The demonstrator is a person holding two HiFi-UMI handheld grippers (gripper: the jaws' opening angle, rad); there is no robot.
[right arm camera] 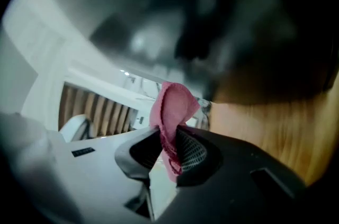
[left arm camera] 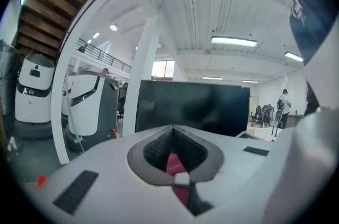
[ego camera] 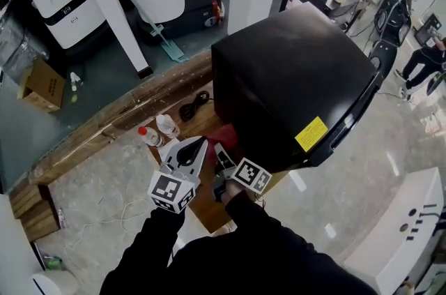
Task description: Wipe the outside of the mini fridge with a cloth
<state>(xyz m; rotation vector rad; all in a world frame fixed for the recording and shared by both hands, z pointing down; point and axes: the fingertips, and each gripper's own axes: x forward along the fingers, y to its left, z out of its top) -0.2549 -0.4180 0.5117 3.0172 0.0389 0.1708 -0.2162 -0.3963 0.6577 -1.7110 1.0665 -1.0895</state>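
Now, right gripper point(right arm camera: 168, 135): clenched on cloth point(right arm camera: 172, 104) (clear only in its view)
Left gripper point(left arm camera: 172, 130): jaws together
Fridge point(ego camera: 286, 77): whole only overhead

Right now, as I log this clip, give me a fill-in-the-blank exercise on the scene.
The right tongs grip a pink ____.
The sticker on the black mini fridge is ____.
The mini fridge stands on a ____ table.
Missing: cloth; yellow; wooden.
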